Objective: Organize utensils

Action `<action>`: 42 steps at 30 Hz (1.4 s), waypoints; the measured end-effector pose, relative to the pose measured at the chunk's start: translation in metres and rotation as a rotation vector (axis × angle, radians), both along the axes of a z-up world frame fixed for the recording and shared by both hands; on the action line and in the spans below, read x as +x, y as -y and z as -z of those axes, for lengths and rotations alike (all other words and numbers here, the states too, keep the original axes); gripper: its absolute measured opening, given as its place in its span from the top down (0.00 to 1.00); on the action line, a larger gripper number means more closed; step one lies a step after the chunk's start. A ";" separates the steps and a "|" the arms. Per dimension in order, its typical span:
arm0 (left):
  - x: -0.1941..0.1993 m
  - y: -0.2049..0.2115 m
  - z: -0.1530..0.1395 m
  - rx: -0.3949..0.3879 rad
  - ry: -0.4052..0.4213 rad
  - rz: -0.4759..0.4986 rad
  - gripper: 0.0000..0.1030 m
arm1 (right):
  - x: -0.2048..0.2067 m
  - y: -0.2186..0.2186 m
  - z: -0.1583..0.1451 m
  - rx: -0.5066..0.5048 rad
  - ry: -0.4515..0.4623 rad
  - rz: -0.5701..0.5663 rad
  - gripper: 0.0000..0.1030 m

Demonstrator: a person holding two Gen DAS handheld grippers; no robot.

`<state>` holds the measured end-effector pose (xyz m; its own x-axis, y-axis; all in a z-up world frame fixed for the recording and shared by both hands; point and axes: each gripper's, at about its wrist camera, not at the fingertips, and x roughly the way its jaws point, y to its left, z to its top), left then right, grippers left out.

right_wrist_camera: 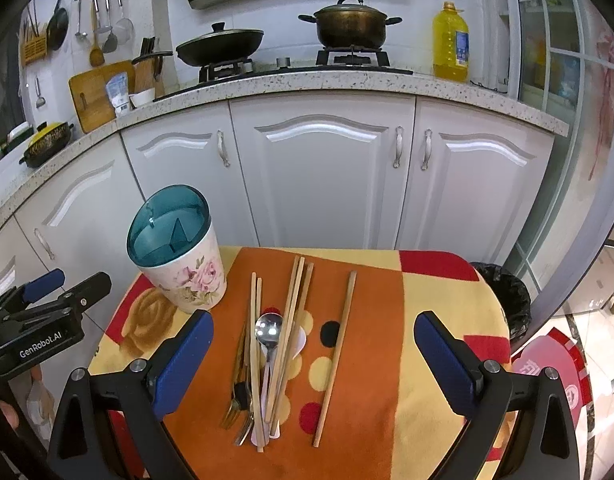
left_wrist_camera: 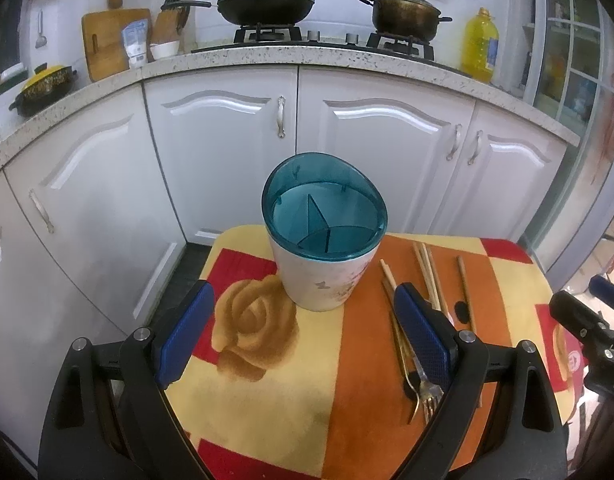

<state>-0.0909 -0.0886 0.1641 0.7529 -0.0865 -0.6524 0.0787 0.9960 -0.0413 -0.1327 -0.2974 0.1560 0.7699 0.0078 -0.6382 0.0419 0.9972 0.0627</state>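
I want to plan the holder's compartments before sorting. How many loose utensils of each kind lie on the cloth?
Chopsticks: 6
Forks: 2
Spoons: 2, one metal, one white and mostly covered
Total: 10

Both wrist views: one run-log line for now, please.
left gripper: open, empty | right gripper: open, empty | holder: empty | utensils: on cloth

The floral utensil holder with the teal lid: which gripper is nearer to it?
Left. The left gripper is open right in front of the floral utensil holder with the teal lid; the right gripper is open over the loose utensils beside it.
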 end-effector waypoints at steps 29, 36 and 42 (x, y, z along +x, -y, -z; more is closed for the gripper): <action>0.001 0.012 -0.003 0.014 0.004 0.024 0.11 | 0.007 0.009 0.009 -0.001 -0.039 0.042 0.02; 0.005 0.016 -0.005 -0.007 -0.001 0.034 0.11 | 0.007 0.011 0.010 -0.004 -0.046 0.047 0.02; 0.005 0.023 -0.004 0.009 0.005 0.045 0.11 | 0.006 0.011 0.010 -0.013 -0.042 0.043 0.02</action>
